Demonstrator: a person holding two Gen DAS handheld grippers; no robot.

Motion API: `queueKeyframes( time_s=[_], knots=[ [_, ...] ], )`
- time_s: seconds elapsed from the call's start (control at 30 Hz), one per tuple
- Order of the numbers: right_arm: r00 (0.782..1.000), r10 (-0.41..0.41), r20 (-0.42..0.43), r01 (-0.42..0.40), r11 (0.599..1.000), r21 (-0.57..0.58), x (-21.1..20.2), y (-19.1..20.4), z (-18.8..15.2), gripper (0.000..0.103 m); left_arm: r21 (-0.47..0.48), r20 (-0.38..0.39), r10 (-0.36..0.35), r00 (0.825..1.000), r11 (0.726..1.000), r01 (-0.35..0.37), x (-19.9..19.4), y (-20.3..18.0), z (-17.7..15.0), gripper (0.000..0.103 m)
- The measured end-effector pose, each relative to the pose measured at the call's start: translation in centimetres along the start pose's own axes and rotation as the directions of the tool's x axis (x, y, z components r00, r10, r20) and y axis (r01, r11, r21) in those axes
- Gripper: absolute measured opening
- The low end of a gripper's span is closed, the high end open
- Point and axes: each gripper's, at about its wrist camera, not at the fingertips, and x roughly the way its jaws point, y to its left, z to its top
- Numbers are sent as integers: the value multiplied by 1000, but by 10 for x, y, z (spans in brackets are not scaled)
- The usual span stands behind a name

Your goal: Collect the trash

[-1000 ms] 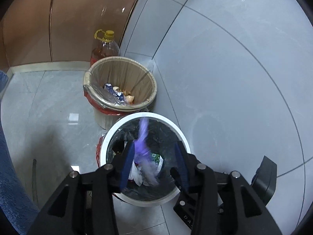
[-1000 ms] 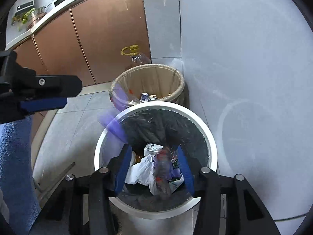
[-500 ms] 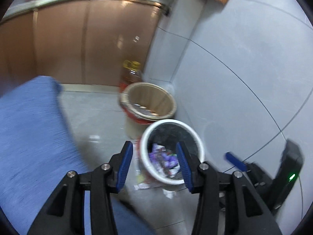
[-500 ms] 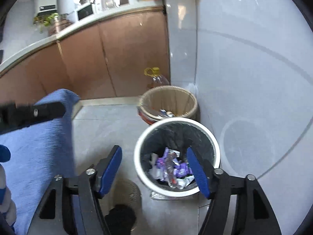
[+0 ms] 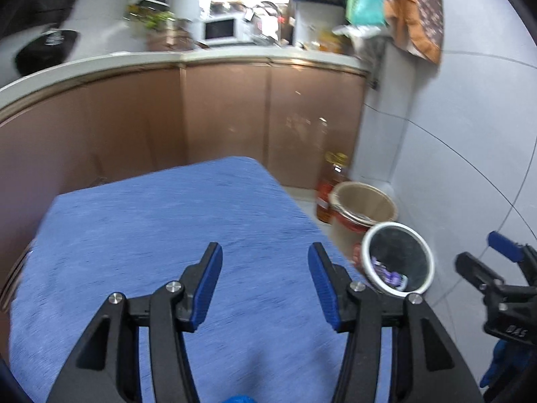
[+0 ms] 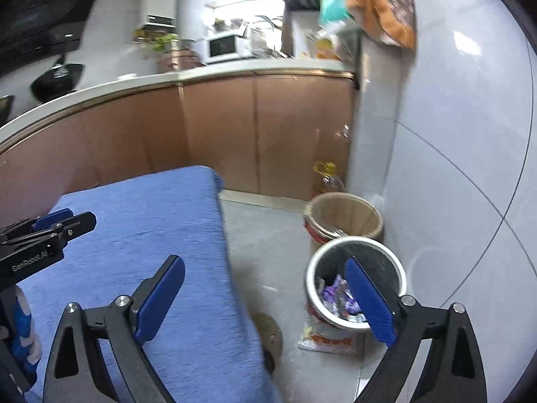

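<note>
So a second ago both grippers were right over the white bin [image 6: 355, 282] dropping wrappers; now I've pulled back up over the blue desk [image 5: 161, 235]. Left gripper [image 5: 265, 282] and right gripper [image 6: 265, 297] both have jaws wide, nothing in them. The purple wrappers [image 6: 337, 297] sit crumpled inside the bin on the floor, so that load looks done.

The table [image 6: 141, 235] is filling the lower left of the frame, the trash bin [image 6: 355, 252] is sitting at lower right (wrappers [image 6: 335, 295] lying inside), a second bin [image 6: 342, 211] is standing just behind it, and a bottle [image 6: 330, 181] is standing behind that, against the cabinets [image 6: 235, 127].
</note>
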Motion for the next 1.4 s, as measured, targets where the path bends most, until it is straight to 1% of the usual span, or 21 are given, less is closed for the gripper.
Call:
queueKeyframes(
  time_s=[0.07,0.13,0.17,0.2,0.23,0.37,0.47,0.53,0.63,1.07,1.4],
  knots=[
    [999,24,25,-24,1000,-11,-11,10,1,103,-19,16,33,999,999,-33,-13,12,-5,51],
    [998,32,50,-31,999,-25,-22,20,0,103,-33,36,91,995,995,-89,-28,20,-11,54],
    [998,35,61,-33,999,-32,-28,24,0,103,-36,50,122,991,992,-120,-35,23,-13,57],
    [997,36,71,-33,999,-38,-32,27,0,103,-38,61,137,989,990,-134,-40,25,-15,61],
    [996,35,80,-32,999,-43,-36,30,0,103,-43,73,143,987,989,-140,-45,27,-17,62],
    [994,38,104,-33,998,-51,-50,38,-3,103,-72,104,142,984,988,-135,-61,32,-21,63],
    [992,37,119,-30,998,-57,-57,40,-3,103,-76,138,155,978,986,-146,-72,32,-21,63],
    [991,36,126,-29,998,-60,-61,43,-3,103,-77,146,154,977,987,-143,-76,33,-21,63],
    [990,34,135,-26,998,-61,-64,43,-3,103,-78,153,150,977,987,-140,-82,35,-23,64],
    [989,31,141,-22,998,-66,-68,44,-6,103,-90,150,137,979,988,-124,-88,38,-24,64],
    [988,30,153,-21,998,-63,-70,40,-7,103,-82,170,131,977,990,-118,-96,36,-23,64]
  ],
)
